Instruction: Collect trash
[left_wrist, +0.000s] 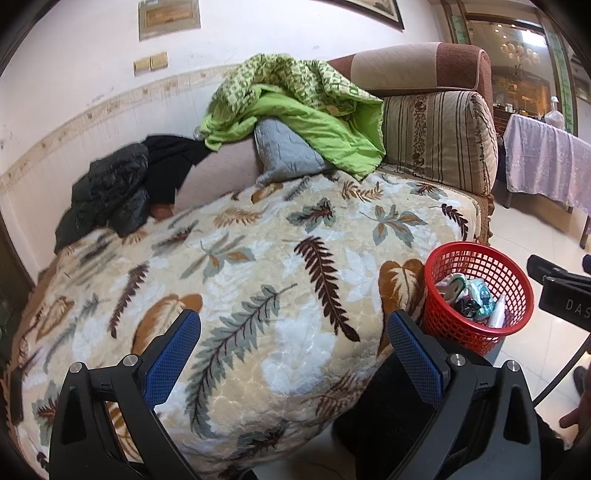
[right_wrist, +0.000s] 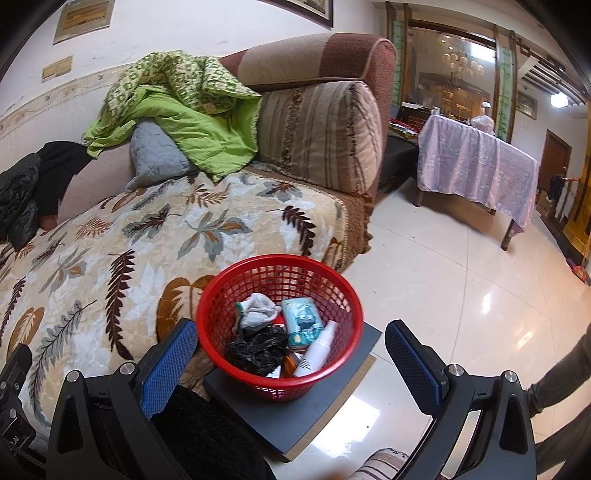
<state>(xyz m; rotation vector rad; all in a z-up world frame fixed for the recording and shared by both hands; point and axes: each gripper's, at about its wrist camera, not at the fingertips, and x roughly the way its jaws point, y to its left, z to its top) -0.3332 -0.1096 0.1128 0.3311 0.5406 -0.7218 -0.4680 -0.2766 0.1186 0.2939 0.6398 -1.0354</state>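
Note:
A red mesh basket (right_wrist: 221, 295) stands on a dark grey board (right_wrist: 314, 402) beside the sofa; the left wrist view shows the same red basket (left_wrist: 517, 291) at its right. Inside lie a white sock (right_wrist: 256, 312), a teal packet (right_wrist: 303, 321), a white bottle (right_wrist: 317, 350) and a crumpled black bag (right_wrist: 258, 350). My right gripper (right_wrist: 291, 347) hangs open just above and in front of the basket, holding nothing. My left gripper (left_wrist: 293, 341) is open over the leaf-patterned blanket (left_wrist: 240, 280), also holding nothing.
The sofa carries a green quilt (left_wrist: 295, 114), a grey pillow (left_wrist: 284, 155), a black jacket (left_wrist: 110, 192) and a striped cushion (left_wrist: 439, 136). A table under a lilac cloth (right_wrist: 476, 162) stands farther back on the glossy tiled floor (right_wrist: 443, 280).

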